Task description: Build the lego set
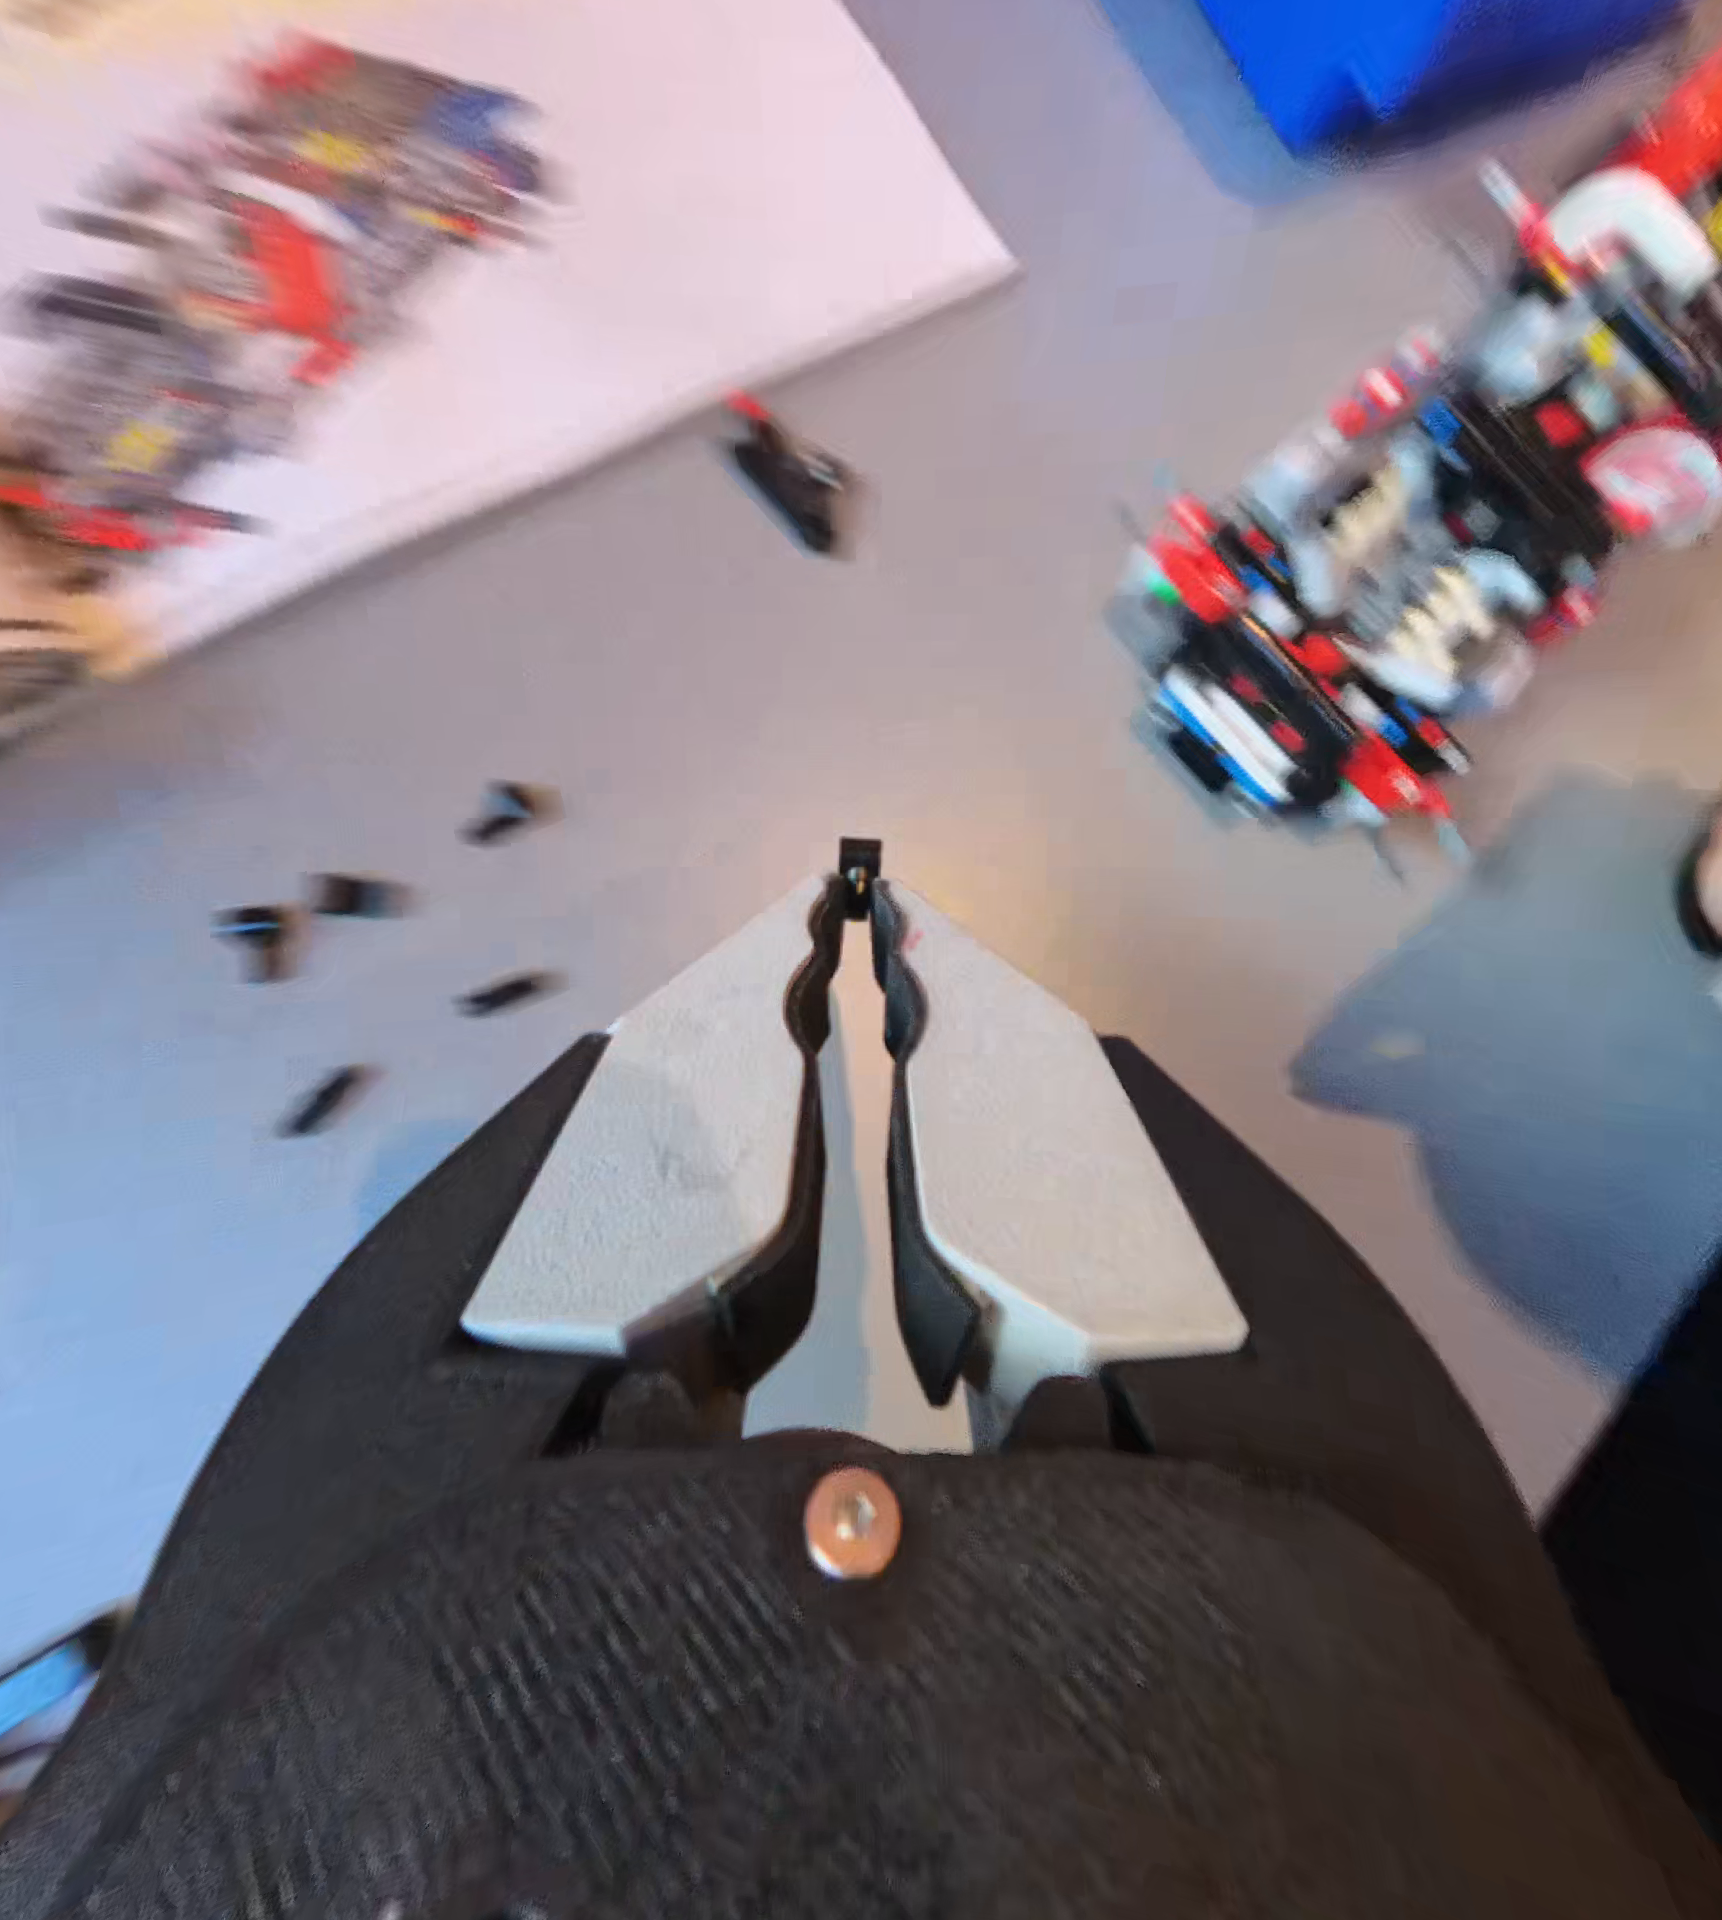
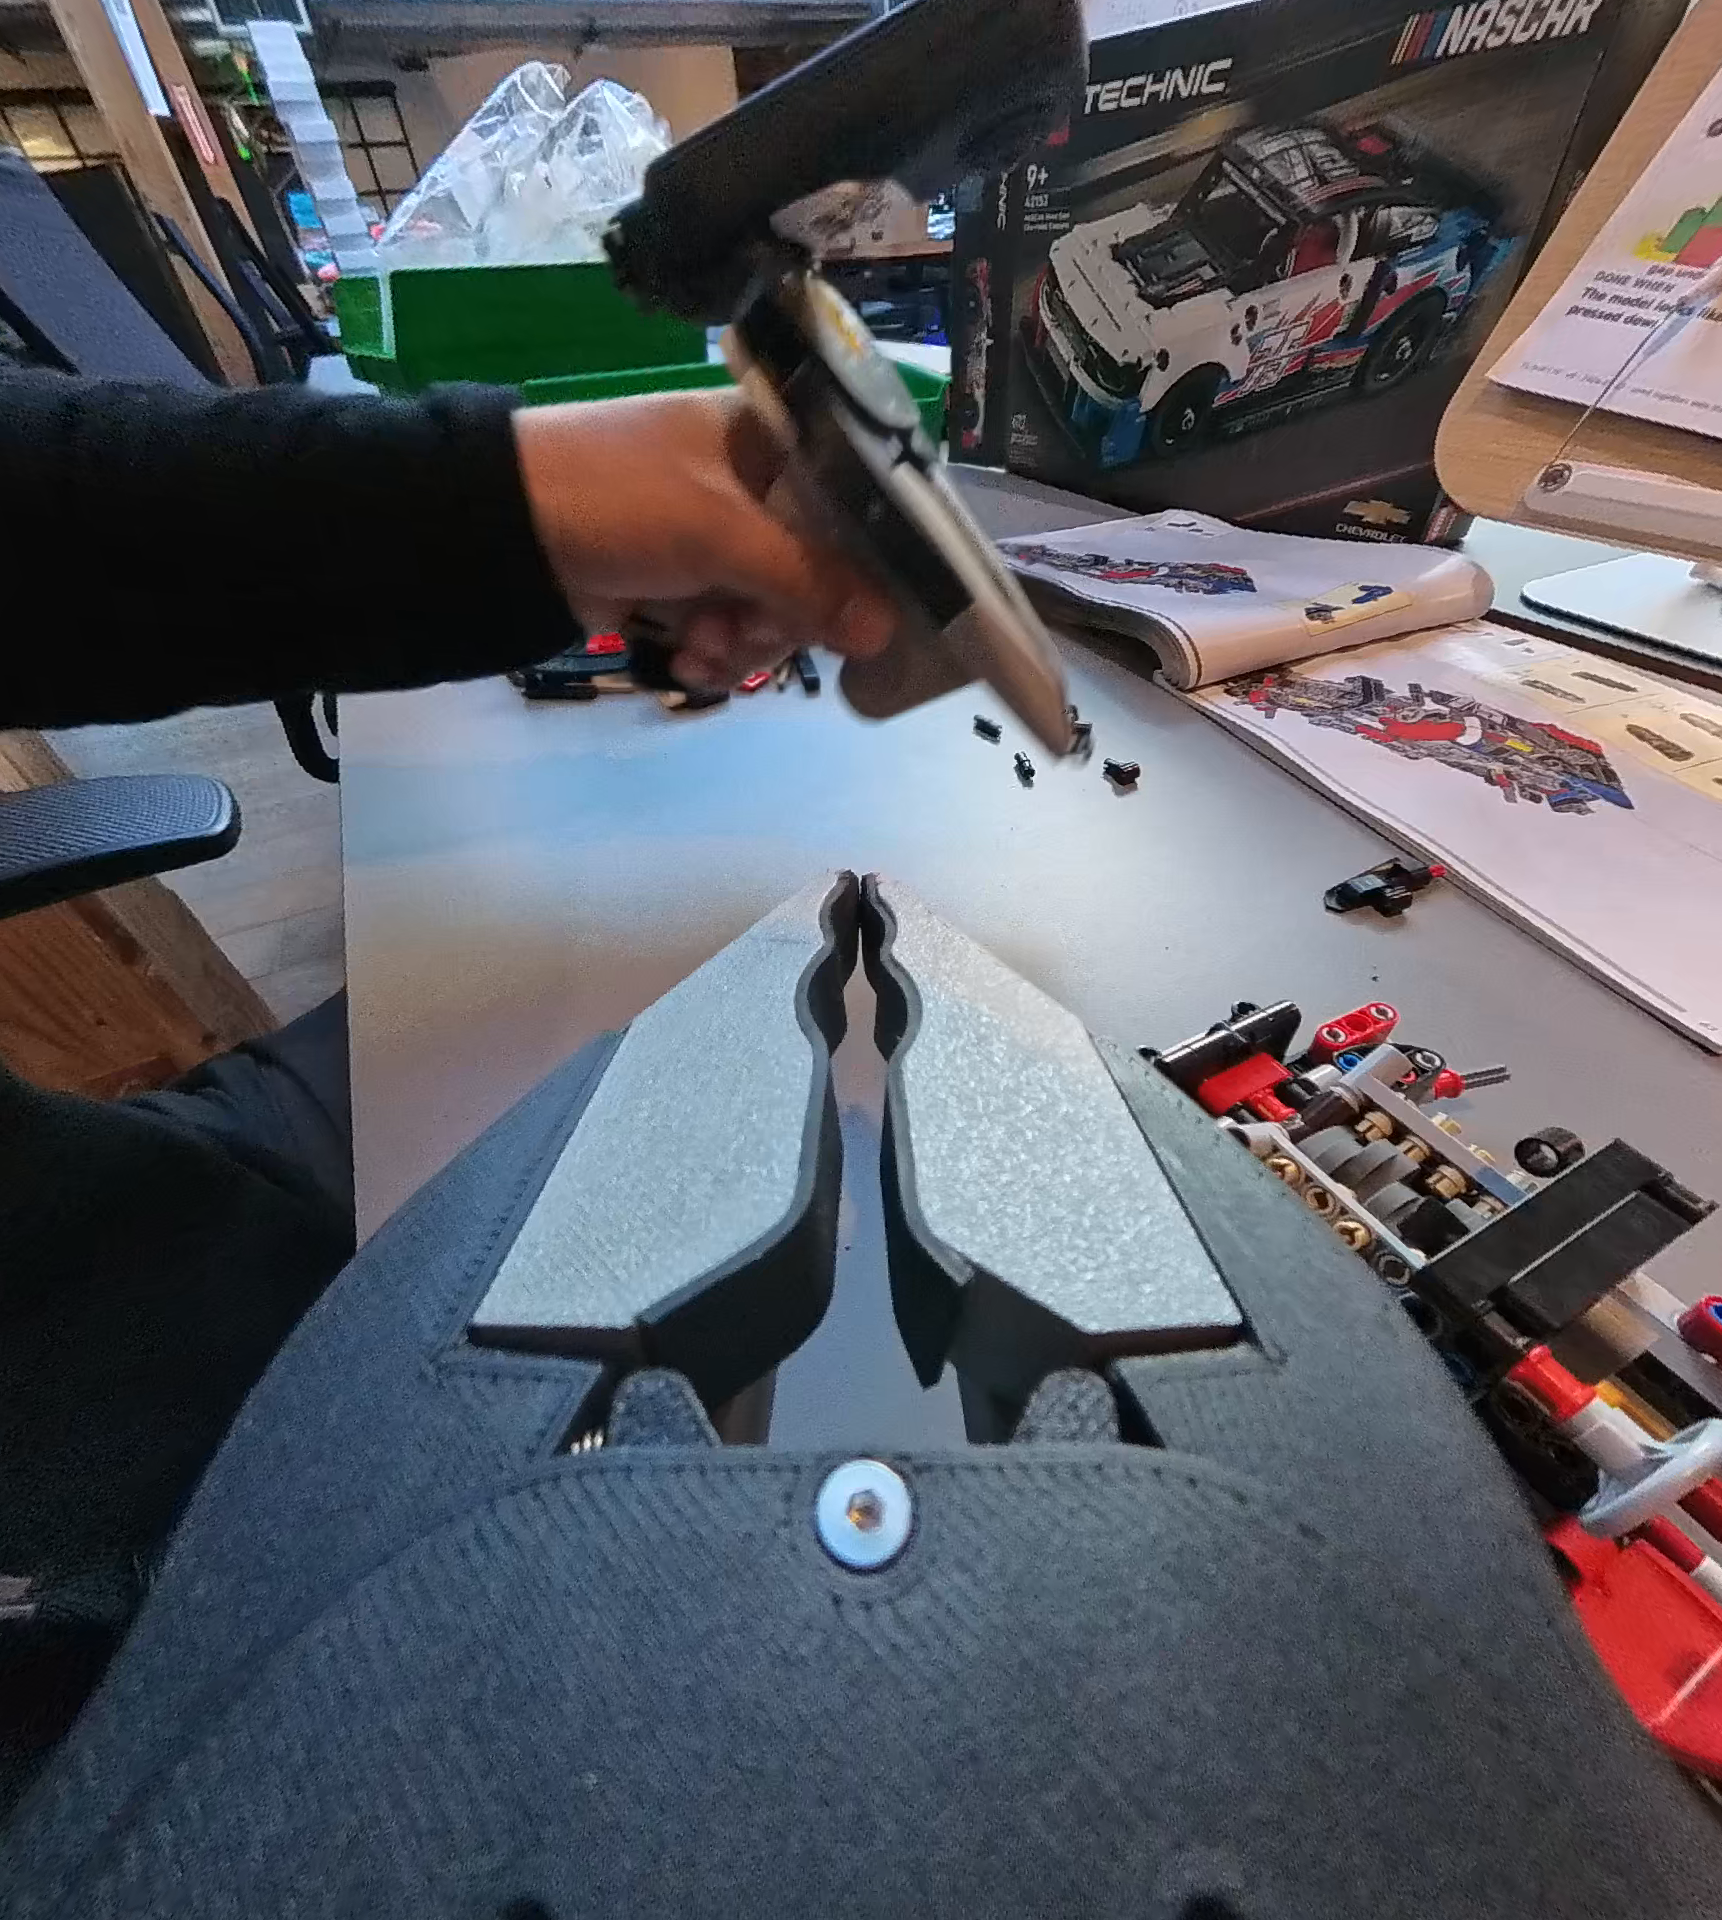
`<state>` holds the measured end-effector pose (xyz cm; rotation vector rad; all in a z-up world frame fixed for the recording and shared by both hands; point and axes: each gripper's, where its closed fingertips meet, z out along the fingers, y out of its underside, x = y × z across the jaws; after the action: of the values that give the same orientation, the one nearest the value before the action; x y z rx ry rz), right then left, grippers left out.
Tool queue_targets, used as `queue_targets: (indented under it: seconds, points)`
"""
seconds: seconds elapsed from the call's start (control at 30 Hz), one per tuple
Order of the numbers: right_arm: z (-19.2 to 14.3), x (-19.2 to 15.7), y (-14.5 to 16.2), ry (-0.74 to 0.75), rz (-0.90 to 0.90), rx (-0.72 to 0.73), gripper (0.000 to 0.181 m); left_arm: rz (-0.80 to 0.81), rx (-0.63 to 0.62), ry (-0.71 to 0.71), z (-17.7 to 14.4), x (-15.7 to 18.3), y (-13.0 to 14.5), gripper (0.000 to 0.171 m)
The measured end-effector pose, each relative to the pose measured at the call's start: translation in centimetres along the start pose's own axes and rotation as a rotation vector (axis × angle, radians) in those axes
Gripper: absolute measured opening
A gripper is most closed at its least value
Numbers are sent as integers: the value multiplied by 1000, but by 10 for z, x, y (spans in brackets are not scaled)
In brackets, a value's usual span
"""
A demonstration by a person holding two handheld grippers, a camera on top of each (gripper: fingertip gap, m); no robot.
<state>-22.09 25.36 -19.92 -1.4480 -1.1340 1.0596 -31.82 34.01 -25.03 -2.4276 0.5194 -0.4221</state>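
The left wrist view was smeared by motion blur: the instruction booklet (image 1: 400, 312), the loose black pins (image 1: 317, 935) and the half-built car model (image 1: 1459, 499) were streaked, while the left hand-held gripper (image 1: 858, 883) stayed sharp. The right wrist view was crisp and evenly lit, with soft glare on the desk (image 2: 566, 883) and wide-angle bending at its edges.

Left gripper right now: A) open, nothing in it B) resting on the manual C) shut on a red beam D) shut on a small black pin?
D: in the left wrist view the left gripper has its fingertips closed on a small black pin that sticks out past the tips, held above the grey table, apart from the manual.
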Motion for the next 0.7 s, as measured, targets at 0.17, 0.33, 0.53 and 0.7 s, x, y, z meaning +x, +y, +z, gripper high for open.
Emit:
queue_targets:
  seconds: [0.17, 0.33, 0.53, 0.7]
  points:
    - [-1, 3, -1, 31, -14, 7, 0, 82, -93, 55, 25, 47, 41, 1]
    - [-12, 16, -2, 116, -45, 15, 0, -12, -70, 141, 21, 51, 38, 28]
    - [-36, 39, -7, 225, -41, 58, 0, 74, 25, 119, 6, 32, -19, 30]
    - [-37, 44, -4, 240, -26, 45, 0, 137, -9, 30, 55, -9, -70, 33]
